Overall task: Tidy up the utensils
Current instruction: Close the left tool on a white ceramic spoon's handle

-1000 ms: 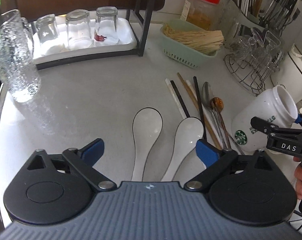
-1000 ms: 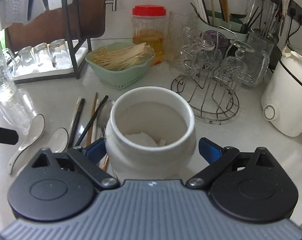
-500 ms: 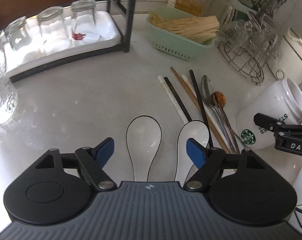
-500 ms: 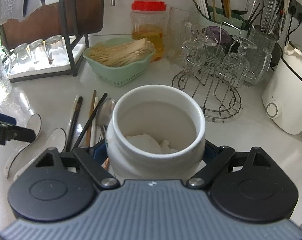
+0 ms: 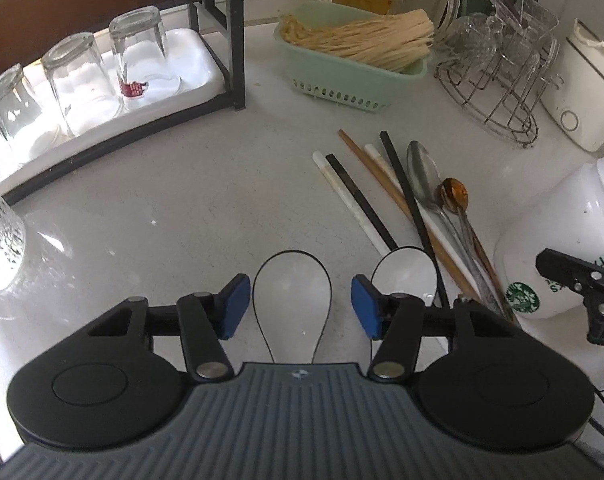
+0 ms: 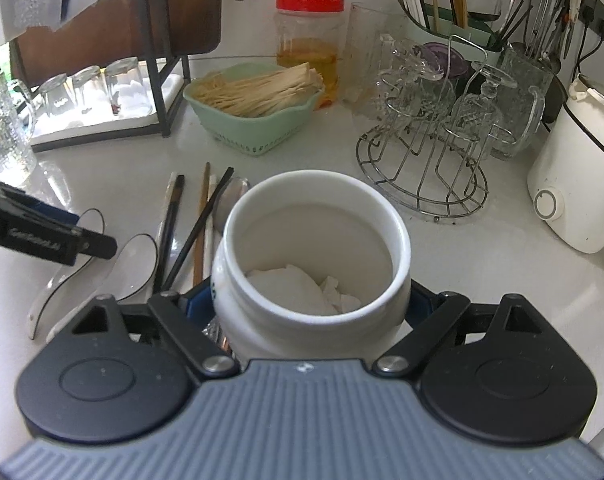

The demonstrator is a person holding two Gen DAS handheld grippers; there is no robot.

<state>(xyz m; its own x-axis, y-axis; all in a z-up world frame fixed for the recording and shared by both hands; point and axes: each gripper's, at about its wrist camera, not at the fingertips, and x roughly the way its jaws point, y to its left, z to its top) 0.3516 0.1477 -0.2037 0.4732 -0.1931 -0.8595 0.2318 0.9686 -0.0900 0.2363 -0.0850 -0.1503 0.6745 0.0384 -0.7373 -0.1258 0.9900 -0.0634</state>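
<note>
Glossy white spoon (image 5: 293,288), round ceramic jar (image 6: 314,256)

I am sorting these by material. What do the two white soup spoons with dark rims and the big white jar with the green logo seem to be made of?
Two white soup spoons with dark rims: probably glazed ceramic; glossy white bowls with a thin painted edge line, though melamine is possible.
Big white jar with the green logo: likely glazed ceramic; a thick rounded lip and smooth shine in the right wrist view.
</note>
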